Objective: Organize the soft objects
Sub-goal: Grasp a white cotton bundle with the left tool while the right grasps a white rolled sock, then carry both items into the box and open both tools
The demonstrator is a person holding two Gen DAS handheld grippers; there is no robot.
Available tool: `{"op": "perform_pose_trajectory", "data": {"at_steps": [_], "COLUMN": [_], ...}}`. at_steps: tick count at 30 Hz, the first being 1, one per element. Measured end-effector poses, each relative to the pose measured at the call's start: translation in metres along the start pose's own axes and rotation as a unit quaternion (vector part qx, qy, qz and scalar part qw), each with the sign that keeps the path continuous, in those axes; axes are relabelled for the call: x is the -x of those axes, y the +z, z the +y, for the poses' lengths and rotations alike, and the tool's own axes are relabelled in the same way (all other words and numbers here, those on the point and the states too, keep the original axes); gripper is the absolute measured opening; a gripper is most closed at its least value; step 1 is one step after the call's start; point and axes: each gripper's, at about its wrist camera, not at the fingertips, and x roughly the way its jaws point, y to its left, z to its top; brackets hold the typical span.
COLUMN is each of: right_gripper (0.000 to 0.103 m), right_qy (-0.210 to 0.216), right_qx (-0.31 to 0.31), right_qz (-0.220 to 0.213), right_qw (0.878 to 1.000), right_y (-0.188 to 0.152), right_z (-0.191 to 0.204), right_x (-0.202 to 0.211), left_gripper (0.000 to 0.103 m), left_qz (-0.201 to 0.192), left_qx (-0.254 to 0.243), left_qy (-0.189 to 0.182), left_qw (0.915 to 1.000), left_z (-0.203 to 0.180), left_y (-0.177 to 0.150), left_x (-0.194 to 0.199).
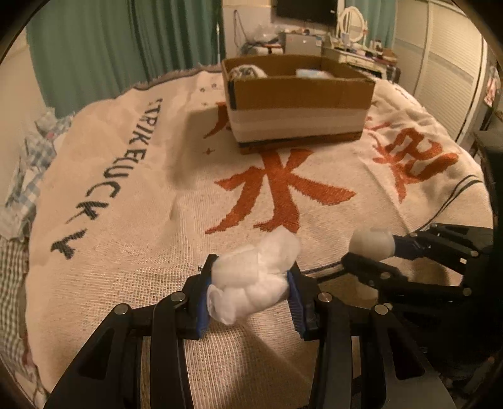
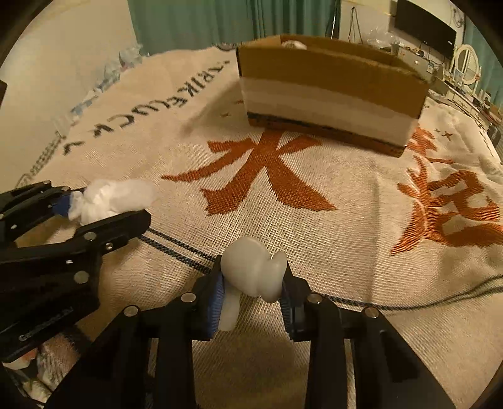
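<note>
My left gripper [image 1: 250,288] is shut on a crumpled white soft wad [image 1: 251,283] and holds it above the bed blanket [image 1: 141,220]. The wad also shows in the right wrist view [image 2: 110,201], at the left gripper [image 2: 75,207]. My right gripper [image 2: 253,283] is shut on a smooth pale squishy toy [image 2: 251,270], also above the blanket. That toy shows in the left wrist view [image 1: 372,243] at the right gripper [image 1: 374,251]. A cardboard box [image 1: 298,103] stands farther back on the bed, with soft items inside; it also shows in the right wrist view [image 2: 330,88].
The cream blanket [image 2: 314,220] with orange characters covers the bed. Green curtains [image 1: 110,41] hang behind. A checked cloth [image 1: 28,176] lies at the bed's left edge. A dresser with a mirror [image 1: 352,25] and a wardrobe [image 1: 440,63] stand beyond the box.
</note>
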Motion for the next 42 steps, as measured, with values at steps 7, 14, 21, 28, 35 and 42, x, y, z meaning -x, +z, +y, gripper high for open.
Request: {"op": "perform_pose_trajectory", "data": {"at_steps": [7, 14, 21, 28, 35, 42], "right_gripper": [0.031, 0.031, 0.032, 0.032, 0.033, 0.033], "right_qy": [-0.007, -0.026, -0.038, -0.038, -0.027, -0.013], "right_qx": [-0.002, 0.006, 0.002, -0.004, -0.003, -0.014], "right_qz": [-0.05, -0.117, -0.17, -0.194, -0.18, -0.153], "right_qw": [0.999, 0.993, 0.985, 0.98, 0.983, 0.988], "right_y": [0.009, 0.037, 0.083, 0.14, 0.186, 0.227], "right_z": [-0.009, -0.027, -0.055, -0.085, -0.11, -0.14], "right_x": [0.046, 0.101, 0.132, 0.129, 0.091, 0.031], "left_gripper": [0.04, 0.04, 0.04, 0.04, 0.04, 0.04], "left_qz": [-0.04, -0.087, -0.122, -0.142, -0.141, -0.11], "left_qx": [-0.015, -0.035, -0.043, -0.04, -0.027, -0.003], "left_qy": [0.01, 0.018, 0.019, 0.015, 0.012, 0.004], "left_qw": [0.999, 0.9954, 0.9915, 0.9889, 0.9895, 0.9939], "left_z": [-0.015, -0.028, -0.038, -0.04, -0.032, -0.016], "left_y": [0.015, 0.046, 0.085, 0.133, 0.178, 0.219], "left_x": [0.031, 0.056, 0.061, 0.042, 0.006, -0.054]}}
